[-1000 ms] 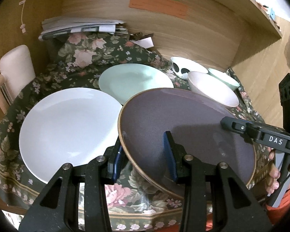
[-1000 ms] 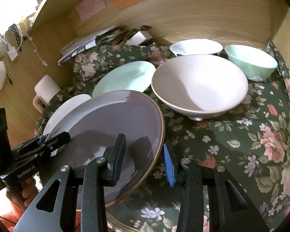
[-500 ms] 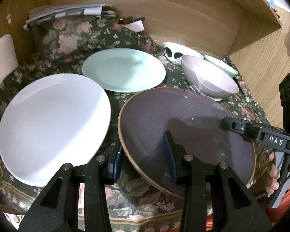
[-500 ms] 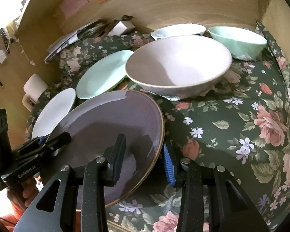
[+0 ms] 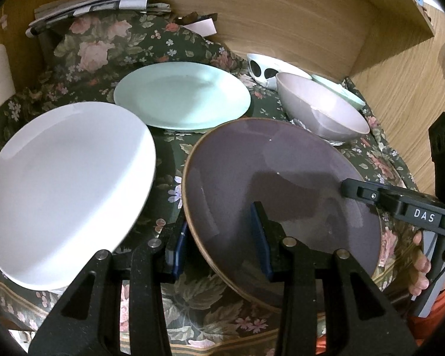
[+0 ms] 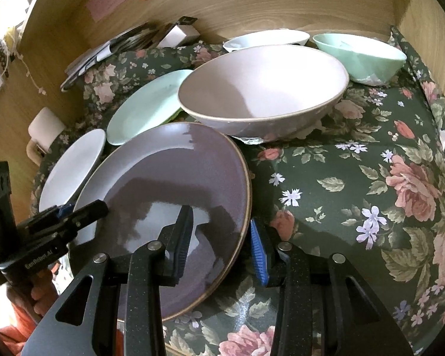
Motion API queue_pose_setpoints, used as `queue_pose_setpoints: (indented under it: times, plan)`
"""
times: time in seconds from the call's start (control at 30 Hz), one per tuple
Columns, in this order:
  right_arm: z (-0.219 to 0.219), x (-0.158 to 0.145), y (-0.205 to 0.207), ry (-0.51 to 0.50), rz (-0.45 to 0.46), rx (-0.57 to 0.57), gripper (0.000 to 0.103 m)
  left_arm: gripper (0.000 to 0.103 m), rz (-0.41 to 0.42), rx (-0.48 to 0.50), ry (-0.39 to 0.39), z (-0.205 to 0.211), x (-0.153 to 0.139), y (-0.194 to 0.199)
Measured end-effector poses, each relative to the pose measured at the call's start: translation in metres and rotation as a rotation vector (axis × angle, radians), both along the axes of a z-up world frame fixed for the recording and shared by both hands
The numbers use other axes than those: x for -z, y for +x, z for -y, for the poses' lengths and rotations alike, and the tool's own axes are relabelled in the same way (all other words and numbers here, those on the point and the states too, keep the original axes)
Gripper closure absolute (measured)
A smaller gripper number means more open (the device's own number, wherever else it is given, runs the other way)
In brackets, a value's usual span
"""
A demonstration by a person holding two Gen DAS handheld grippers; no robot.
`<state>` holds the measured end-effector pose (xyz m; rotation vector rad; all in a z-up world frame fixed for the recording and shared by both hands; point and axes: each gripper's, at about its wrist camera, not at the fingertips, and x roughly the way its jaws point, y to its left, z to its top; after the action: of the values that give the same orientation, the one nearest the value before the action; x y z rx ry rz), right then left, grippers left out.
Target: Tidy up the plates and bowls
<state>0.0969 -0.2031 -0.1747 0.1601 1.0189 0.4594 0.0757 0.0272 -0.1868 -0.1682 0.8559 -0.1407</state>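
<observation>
A purple plate (image 5: pixel 281 192) with a brown rim is held between both grippers over the floral cloth. My left gripper (image 5: pixel 219 234) is shut on its left rim, one finger on top and one beneath. My right gripper (image 6: pixel 221 234) is shut on the opposite rim of the purple plate (image 6: pixel 169 184). To its left lies a white plate (image 5: pixel 65 184), and behind it a mint plate (image 5: pixel 182 95). A pink bowl (image 6: pixel 264 89) stands just behind the purple plate, with a mint bowl (image 6: pixel 359 53) and a spotted white bowl (image 5: pixel 267 68) farther back.
A flower-patterned cloth (image 6: pixel 356 192) covers the table, bare on the right of the purple plate. Wooden walls (image 5: pixel 281 23) close off the back and the right side. Stacked papers (image 5: pixel 98 3) lie at the back left. A pale chair back (image 6: pixel 44 124) stands at the left.
Both grippers have sunk a little toward the cloth with the purple plate still gripped, and they tip further down. The other dishes have not moved.
</observation>
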Motion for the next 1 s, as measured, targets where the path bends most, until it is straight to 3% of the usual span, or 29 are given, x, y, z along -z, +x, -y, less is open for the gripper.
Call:
queue_pose_setpoints:
  times: [0.13, 0.33, 0.6, 0.83, 1.0]
  plan:
    - [-0.002, -0.003, -0.002, -0.043, 0.025, 0.008, 0.069, 0.064, 0.004, -0.005, 0.016, 0.001, -0.001, -0.001]
    - [0.003, -0.011, -0.003, -0.046, 0.04, 0.023, 0.061, 0.064, 0.022, -0.034, 0.025, -0.005, -0.006, -0.003]
    - [-0.005, -0.041, -0.006, -0.032, 0.124, 0.002, 0.049, 0.044, 0.098, -0.051, 0.044, -0.013, -0.027, -0.011]
    - [-0.03, -0.061, -0.003, -0.016, 0.184, -0.057, 0.04, 0.034, 0.166, -0.109, 0.045, -0.036, -0.049, -0.02]
    - [-0.056, -0.072, 0.0, -0.016, 0.218, -0.121, 0.038, 0.026, 0.195, -0.164, 0.07, -0.059, -0.061, -0.025]
